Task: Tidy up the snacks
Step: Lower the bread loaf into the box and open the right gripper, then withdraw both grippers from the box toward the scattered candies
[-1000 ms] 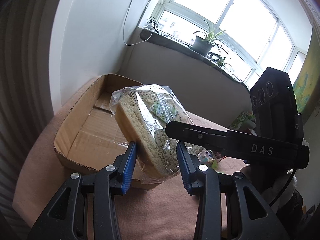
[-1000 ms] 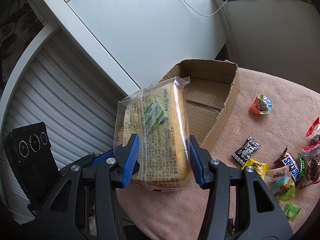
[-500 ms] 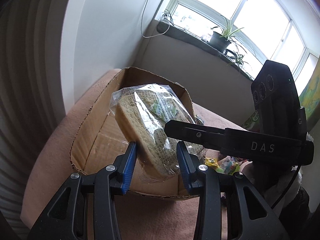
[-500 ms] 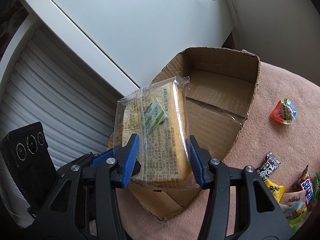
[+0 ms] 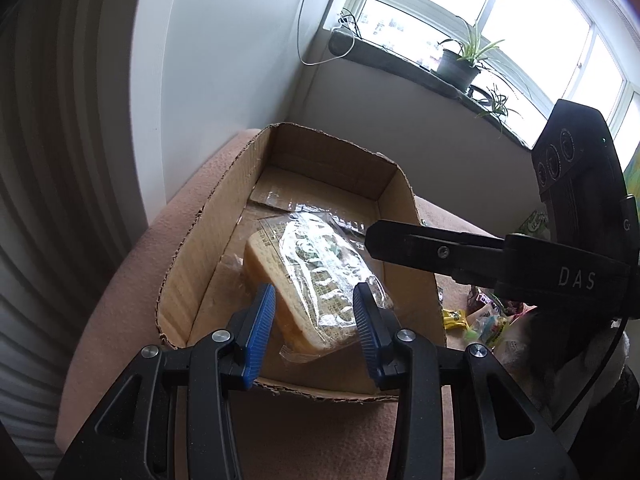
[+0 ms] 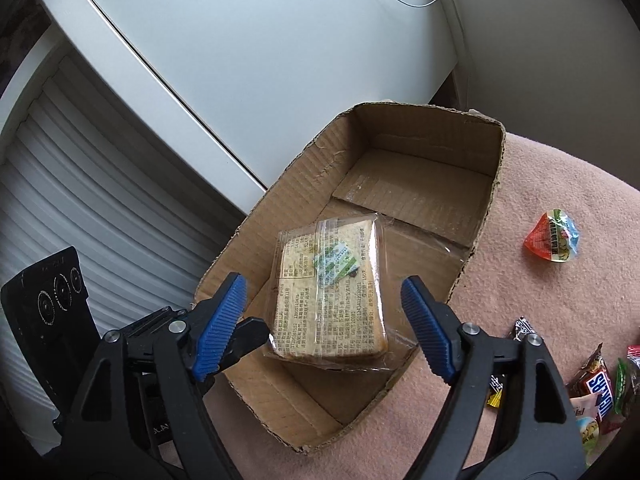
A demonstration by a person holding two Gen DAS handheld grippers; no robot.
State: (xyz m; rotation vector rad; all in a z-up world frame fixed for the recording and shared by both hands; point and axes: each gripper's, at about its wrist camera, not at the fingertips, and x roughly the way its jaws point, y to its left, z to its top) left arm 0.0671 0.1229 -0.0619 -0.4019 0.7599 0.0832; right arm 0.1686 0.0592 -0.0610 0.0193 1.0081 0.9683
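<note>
Bread pack (image 6: 330, 292) flat in cardboard box (image 6: 486, 216), frame centre, long axis toward box's far end. Right gripper (image 6: 324, 316) released, fingers wide. Left gripper (image 5: 314, 326) parted, not gripping.

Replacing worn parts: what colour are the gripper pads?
Ribbed blue pads, clearest in the right wrist view.

Potted spider plant (image 5: 460, 65) on the windowsill (image 5: 404, 58) — white cable (image 5: 310, 40) dangling; slatted shutter (image 6: 76, 216) alongside

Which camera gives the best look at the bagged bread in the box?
The right wrist view: the bagged bread lies in the cardboard box, label face fully visible. In the left wrist view the bread is seen obliquely, glare washing out its wrapper.
</note>
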